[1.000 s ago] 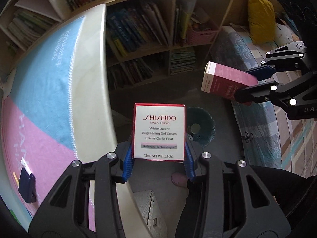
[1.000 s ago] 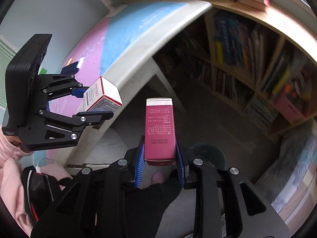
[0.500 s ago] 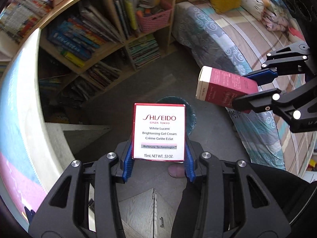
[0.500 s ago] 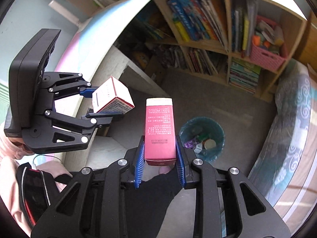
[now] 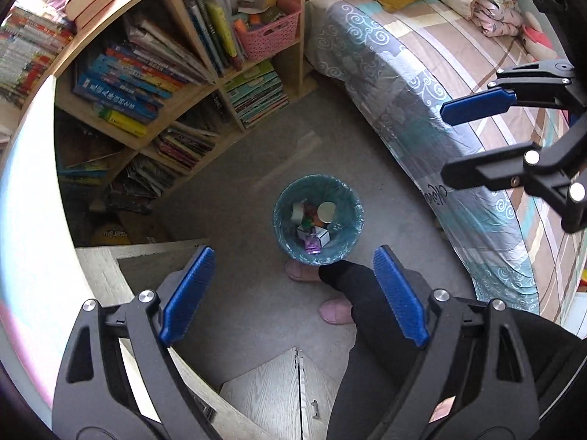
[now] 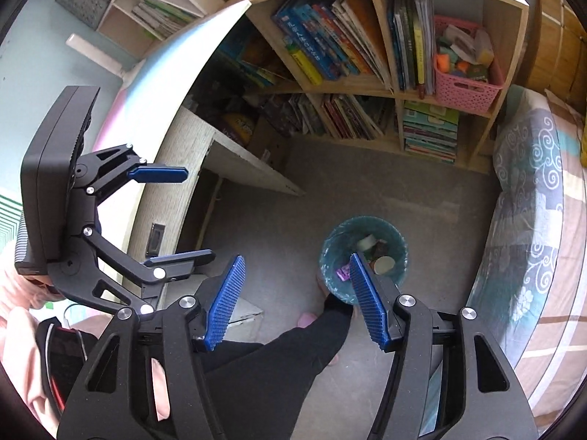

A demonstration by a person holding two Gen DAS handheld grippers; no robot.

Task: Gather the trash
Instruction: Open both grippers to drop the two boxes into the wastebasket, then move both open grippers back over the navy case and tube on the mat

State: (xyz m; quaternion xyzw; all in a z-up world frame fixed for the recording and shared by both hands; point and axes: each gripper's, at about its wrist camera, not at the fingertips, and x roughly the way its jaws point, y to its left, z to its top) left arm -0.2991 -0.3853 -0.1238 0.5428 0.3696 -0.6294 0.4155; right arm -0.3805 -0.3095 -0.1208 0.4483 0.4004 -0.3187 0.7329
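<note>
The trash bin (image 5: pixel 318 220), lined in teal and holding small boxes and lids, stands on the grey floor directly below and ahead of the left gripper (image 5: pixel 293 295), whose jaws have just been opening and now stand wide with nothing between them. The right gripper (image 6: pixel 295 299), also just opened and empty, hangs beside it, the bin near its right finger. Beyond stand a bookshelf (image 5: pixel 176 84) and a bed (image 5: pixel 440 73).

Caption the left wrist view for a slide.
Left gripper, fingers spread and empty, above a teal-lined trash bin holding discarded boxes, bookshelf beyond.
</note>
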